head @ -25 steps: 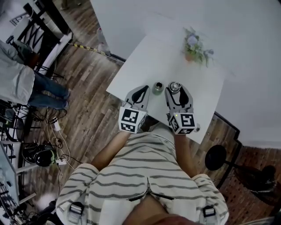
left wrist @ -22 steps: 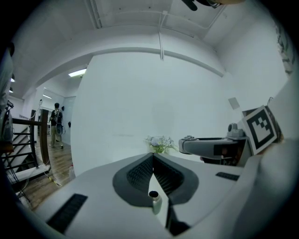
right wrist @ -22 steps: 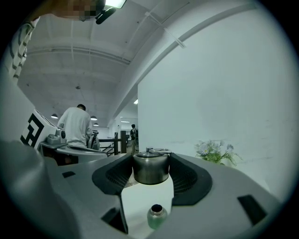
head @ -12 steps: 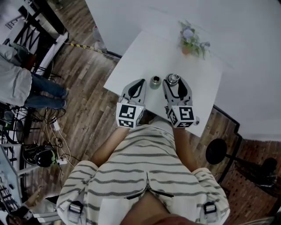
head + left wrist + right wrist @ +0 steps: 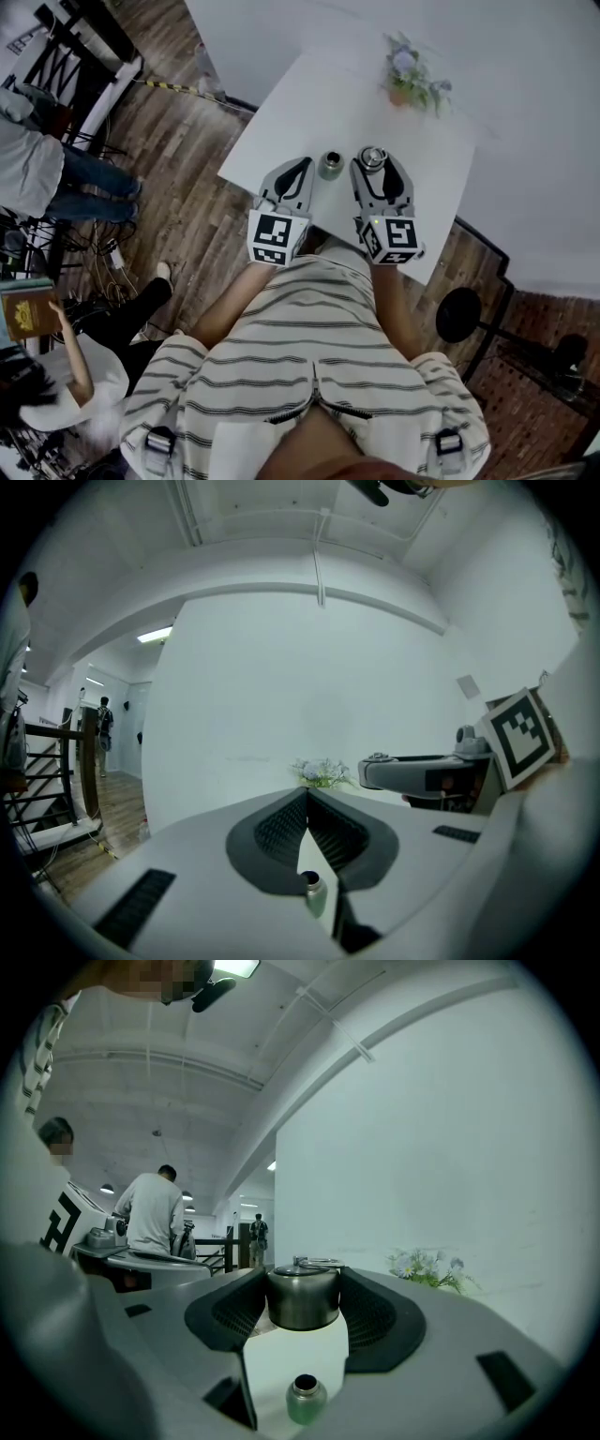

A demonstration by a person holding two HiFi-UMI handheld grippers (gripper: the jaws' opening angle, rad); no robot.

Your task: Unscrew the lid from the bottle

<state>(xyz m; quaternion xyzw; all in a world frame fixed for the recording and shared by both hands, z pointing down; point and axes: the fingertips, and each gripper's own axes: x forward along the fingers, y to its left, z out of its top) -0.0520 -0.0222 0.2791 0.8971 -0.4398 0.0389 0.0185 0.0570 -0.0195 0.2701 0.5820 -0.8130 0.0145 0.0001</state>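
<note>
Potted flowers point(image 5: 411, 77) at white table's point(image 5: 309, 103) far edge (2 bystanders point(image 5: 37, 178) left).

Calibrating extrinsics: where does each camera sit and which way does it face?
Head view: on the person's head, steeply down at the table; striped shirt, left gripper, right gripper show.
Left gripper view: on the left gripper, along its shut fingers, toward the flowers.
Right gripper view: on the right gripper, along fingers clamping the lid.
Shared: bottle and flowers appear in all three.

No readable text, label, brand or number shows anywhere.
</note>
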